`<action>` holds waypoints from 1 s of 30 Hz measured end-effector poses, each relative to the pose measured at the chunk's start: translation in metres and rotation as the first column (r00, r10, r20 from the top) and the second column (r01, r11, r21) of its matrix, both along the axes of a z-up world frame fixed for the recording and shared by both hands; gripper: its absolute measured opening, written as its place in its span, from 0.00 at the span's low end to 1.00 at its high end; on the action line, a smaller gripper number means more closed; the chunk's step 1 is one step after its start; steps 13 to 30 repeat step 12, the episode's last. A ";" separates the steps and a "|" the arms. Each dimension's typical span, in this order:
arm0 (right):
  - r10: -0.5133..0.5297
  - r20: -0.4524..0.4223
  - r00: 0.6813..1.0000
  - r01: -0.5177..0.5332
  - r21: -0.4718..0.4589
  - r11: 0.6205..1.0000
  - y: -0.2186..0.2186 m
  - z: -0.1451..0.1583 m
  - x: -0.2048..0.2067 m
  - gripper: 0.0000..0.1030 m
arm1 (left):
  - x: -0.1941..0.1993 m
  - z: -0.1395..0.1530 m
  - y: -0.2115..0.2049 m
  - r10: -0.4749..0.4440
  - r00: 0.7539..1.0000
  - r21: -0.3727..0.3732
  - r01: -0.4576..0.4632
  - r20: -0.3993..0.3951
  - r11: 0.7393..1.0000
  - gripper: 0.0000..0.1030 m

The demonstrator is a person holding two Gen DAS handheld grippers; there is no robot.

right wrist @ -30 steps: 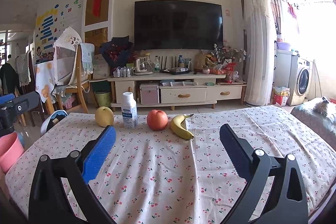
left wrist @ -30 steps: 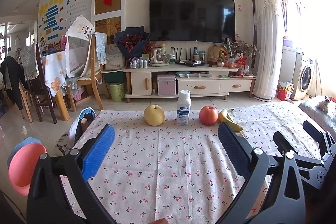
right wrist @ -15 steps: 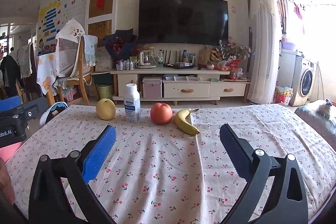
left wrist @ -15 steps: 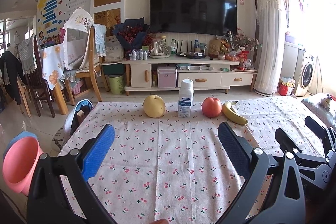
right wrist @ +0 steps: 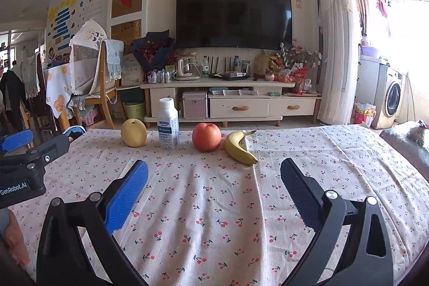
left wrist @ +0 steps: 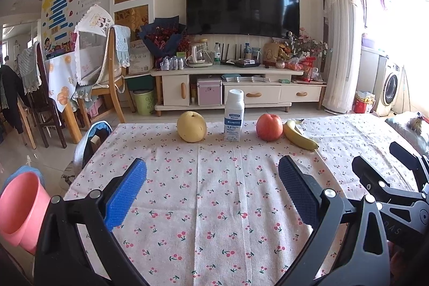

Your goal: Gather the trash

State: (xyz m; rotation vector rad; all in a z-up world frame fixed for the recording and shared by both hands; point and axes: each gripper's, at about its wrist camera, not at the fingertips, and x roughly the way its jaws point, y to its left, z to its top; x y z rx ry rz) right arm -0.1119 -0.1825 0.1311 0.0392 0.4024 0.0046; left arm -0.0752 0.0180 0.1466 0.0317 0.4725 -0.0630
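- both grippers, left gripper (left wrist: 211, 190) & right gripper (right wrist: 214, 188), spread wide, empty, low over the table (left wrist: 214, 219).
- bottle (left wrist: 233, 115) upright at far edge btwn pear (left wrist: 191, 126) & apple (left wrist: 269, 127), banana (left wrist: 299, 135) beside; prob the trash.
- pink bin (left wrist: 20, 208) off table's left, likely for drop-off.

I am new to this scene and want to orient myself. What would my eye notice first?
A row at the far edge of the cherry-print tablecloth: yellow pear, white bottle, red apple, banana. Behind them hangs a big dark television. A pink bin stands low at the left.
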 end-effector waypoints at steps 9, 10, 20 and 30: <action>0.016 -0.334 0.943 0.033 0.140 0.990 -0.015 -0.061 0.066 0.95 | 0.058 -0.095 -0.009 0.061 0.952 0.043 -0.050 -0.301 0.998 0.96; 0.015 -0.370 0.929 0.041 0.143 0.989 -0.016 -0.069 0.073 0.95 | 0.063 -0.102 -0.009 0.068 0.944 0.047 -0.055 -0.324 0.997 0.96; -0.006 -0.430 0.903 0.063 0.118 0.991 -0.016 -0.084 0.085 0.95 | 0.074 -0.114 -0.010 0.080 0.924 0.052 -0.065 -0.374 0.997 0.96; -0.006 -0.430 0.903 0.063 0.118 0.991 -0.016 -0.084 0.085 0.95 | 0.074 -0.114 -0.010 0.080 0.924 0.052 -0.065 -0.374 0.997 0.96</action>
